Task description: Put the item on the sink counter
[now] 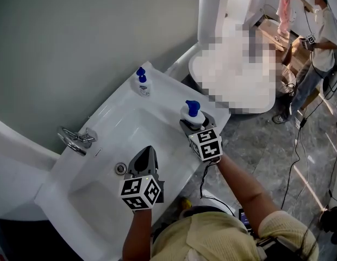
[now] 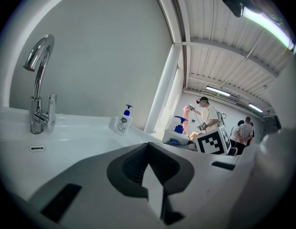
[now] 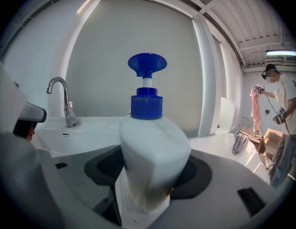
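A: What is the left gripper (image 2: 150, 171) doing?
B: Its jaws are pressed together with nothing between them. It hangs over the front of the basin (image 1: 111, 192), with the forearm coming straight up from below.
A: And the right gripper (image 3: 147, 197)?
B: It is clamped on the white soap bottle (image 3: 150, 149) with the blue pump. The bottle is upright at the right rim of the sink counter (image 1: 168, 88); whether it touches the counter I can't tell. The forearm reaches in from the lower right.
A: Anything farther back?
B: A second pump bottle (image 1: 141, 84) stands at the back corner, and the faucet (image 1: 76, 139) is by the wall.
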Demonstrator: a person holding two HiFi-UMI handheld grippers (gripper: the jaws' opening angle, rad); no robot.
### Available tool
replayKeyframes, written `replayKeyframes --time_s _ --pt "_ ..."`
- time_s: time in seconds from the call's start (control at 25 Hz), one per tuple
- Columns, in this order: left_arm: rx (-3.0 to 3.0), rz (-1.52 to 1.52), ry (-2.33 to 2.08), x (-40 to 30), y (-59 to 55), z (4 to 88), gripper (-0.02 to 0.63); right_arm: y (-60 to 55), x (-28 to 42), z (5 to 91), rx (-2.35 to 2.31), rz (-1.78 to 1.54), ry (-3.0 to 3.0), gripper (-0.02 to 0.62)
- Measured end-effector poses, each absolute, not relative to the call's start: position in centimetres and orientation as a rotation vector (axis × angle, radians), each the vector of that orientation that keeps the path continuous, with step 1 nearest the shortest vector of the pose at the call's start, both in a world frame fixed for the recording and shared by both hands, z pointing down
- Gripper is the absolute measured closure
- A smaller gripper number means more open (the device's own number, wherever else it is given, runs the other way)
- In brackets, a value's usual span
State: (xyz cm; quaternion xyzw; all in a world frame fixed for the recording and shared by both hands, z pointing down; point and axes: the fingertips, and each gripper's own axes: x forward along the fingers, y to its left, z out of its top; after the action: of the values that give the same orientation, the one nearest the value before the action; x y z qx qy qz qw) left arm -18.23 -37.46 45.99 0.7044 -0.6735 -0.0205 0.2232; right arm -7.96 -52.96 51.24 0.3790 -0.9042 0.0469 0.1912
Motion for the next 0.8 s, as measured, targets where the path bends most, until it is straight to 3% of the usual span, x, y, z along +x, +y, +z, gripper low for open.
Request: replayKeyframes --time_s 0.8 --pt "1.963 -0.088 -1.830 -18.2 -36.1 45.5 0.577 -51.4 -6.3 47.1 1.154 0.039 -2.642 0.299"
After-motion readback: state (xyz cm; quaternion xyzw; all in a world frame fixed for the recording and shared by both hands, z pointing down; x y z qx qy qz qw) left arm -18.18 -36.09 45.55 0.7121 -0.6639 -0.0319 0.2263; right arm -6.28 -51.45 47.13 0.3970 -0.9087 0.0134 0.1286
